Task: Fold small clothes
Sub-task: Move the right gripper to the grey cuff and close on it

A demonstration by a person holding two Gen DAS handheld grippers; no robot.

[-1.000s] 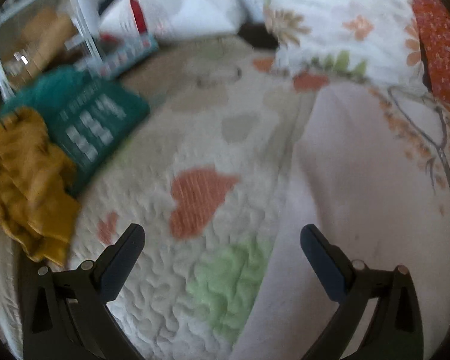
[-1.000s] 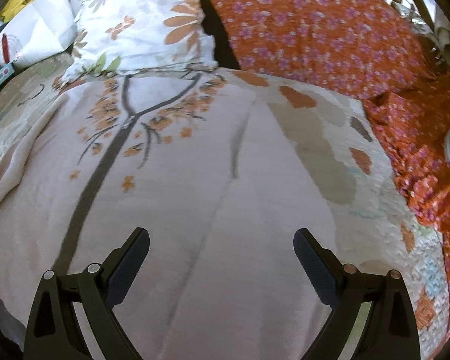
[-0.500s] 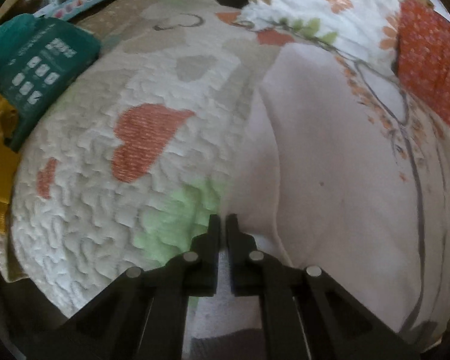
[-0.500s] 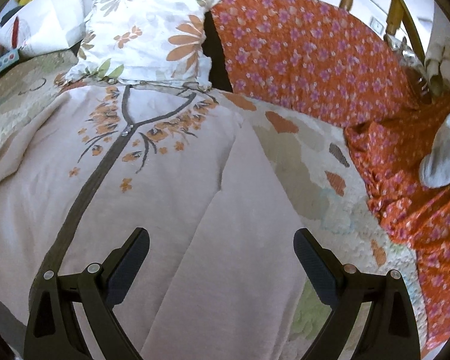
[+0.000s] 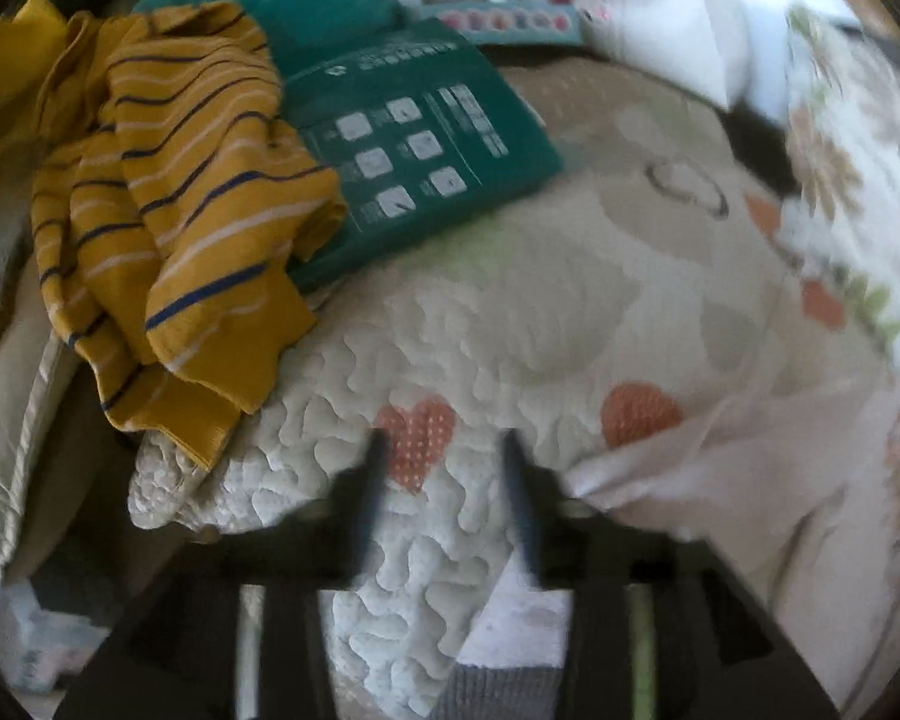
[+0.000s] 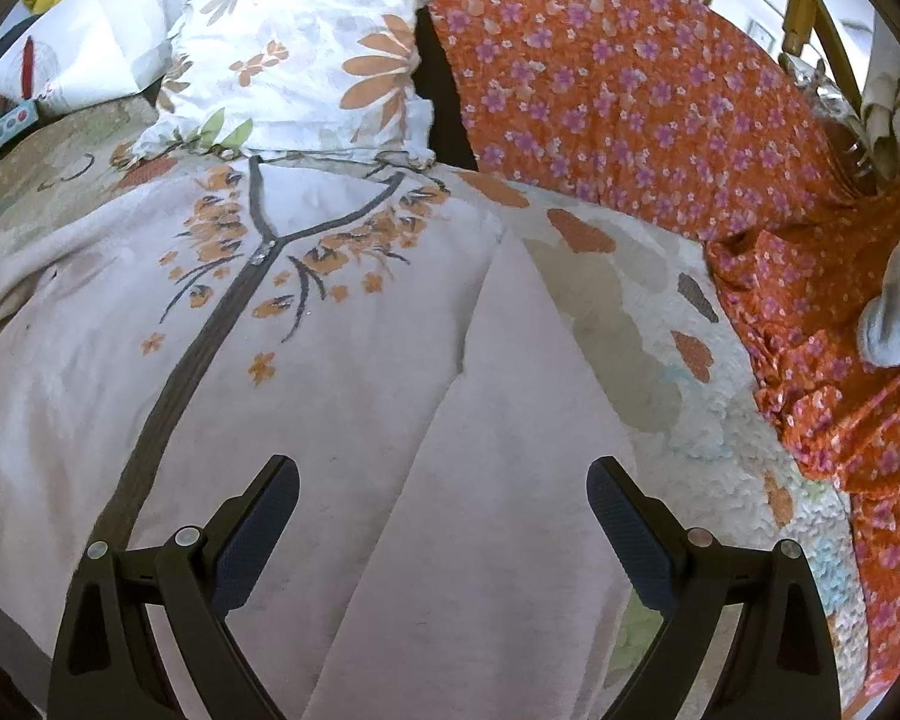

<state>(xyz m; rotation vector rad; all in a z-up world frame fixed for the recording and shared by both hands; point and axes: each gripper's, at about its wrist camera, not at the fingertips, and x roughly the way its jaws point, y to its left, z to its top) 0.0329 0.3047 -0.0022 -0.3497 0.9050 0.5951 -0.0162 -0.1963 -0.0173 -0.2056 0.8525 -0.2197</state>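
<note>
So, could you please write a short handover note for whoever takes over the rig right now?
Left gripper: fingers apart, empty, over the quilt; view blurred.
Right gripper: open, empty, above the pale pink top.
The pink top lies spread flat on the quilt, its edge beside the left gripper. A yellow striped garment is crumpled on a green package.
Done: top laid out. Left: fold it, then the striped one.

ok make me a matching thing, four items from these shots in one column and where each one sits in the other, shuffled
Items:
1. striped yellow garment
2. teal package
3. pink garment with tree print
4. orange floral pillow

Places:
A. spread flat under the right gripper
B. propped against the wooden headboard
C. crumpled, draped over the teal package's edge
D. lying on the heart-print quilt

Pairs: 1-C, 2-D, 3-A, 4-B
</note>
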